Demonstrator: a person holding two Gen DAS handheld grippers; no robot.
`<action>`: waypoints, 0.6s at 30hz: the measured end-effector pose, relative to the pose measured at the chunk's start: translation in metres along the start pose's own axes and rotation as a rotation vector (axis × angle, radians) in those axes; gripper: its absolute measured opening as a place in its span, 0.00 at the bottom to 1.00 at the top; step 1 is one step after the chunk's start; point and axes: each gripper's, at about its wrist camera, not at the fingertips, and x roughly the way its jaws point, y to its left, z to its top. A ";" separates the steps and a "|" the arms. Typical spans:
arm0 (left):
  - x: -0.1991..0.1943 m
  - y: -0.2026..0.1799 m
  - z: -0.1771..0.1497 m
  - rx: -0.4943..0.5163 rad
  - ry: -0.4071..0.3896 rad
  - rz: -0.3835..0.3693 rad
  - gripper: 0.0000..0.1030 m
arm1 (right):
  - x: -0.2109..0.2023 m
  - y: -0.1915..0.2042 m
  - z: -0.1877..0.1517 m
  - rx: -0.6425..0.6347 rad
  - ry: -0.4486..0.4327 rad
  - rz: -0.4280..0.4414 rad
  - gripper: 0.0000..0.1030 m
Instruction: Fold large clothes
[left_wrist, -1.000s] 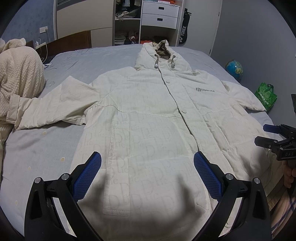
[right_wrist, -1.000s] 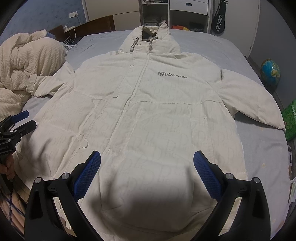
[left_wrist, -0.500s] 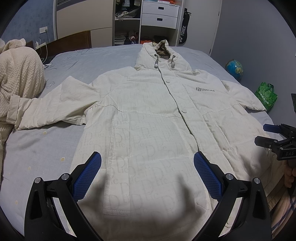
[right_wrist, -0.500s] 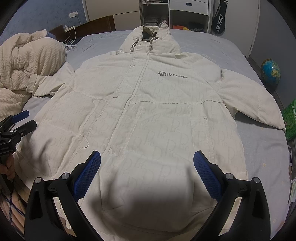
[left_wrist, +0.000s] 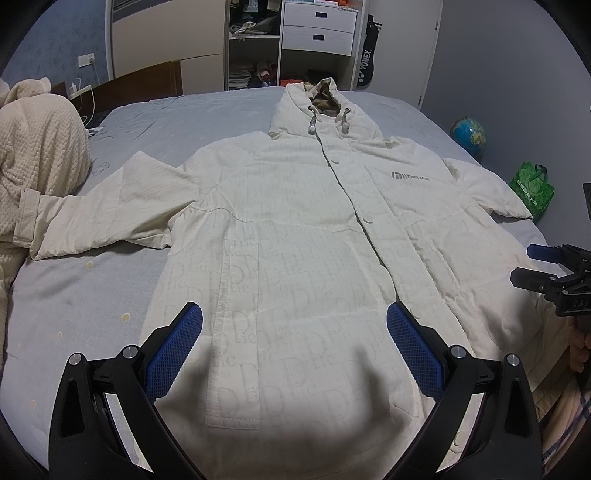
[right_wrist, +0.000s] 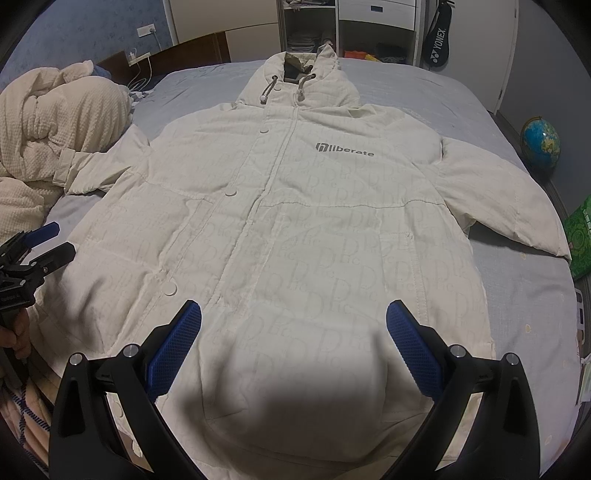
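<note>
A long cream hooded coat (left_wrist: 295, 229) (right_wrist: 295, 206) with a grey "liberate" logo lies flat and face up on the bed, sleeves spread to both sides, hood at the far end. My left gripper (left_wrist: 294, 345) hovers open above the coat's lower left half, near the hem. Above the lower right half my right gripper (right_wrist: 293, 343) is open too, nothing between its blue pads. Each gripper shows at the edge of the other's view: the right gripper (left_wrist: 543, 266) and the left gripper (right_wrist: 40, 245).
The grey bed sheet (left_wrist: 74, 295) surrounds the coat. A heap of cream knitted blanket (left_wrist: 40, 155) (right_wrist: 55, 125) lies at the left, against the left sleeve cuff. Off the bed's right side sit a globe (right_wrist: 540, 142) and a green bag (left_wrist: 532, 186). Shelves and drawers (left_wrist: 317, 33) stand behind.
</note>
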 end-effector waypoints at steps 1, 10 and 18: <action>0.002 0.000 0.000 0.001 0.002 0.001 0.94 | 0.000 0.000 0.000 0.000 -0.001 0.000 0.94; 0.002 -0.001 0.001 0.009 0.004 0.005 0.94 | -0.005 -0.002 0.004 0.007 -0.015 0.004 0.94; -0.001 0.002 0.015 0.005 0.018 -0.012 0.94 | -0.020 -0.014 0.016 0.025 -0.043 0.013 0.94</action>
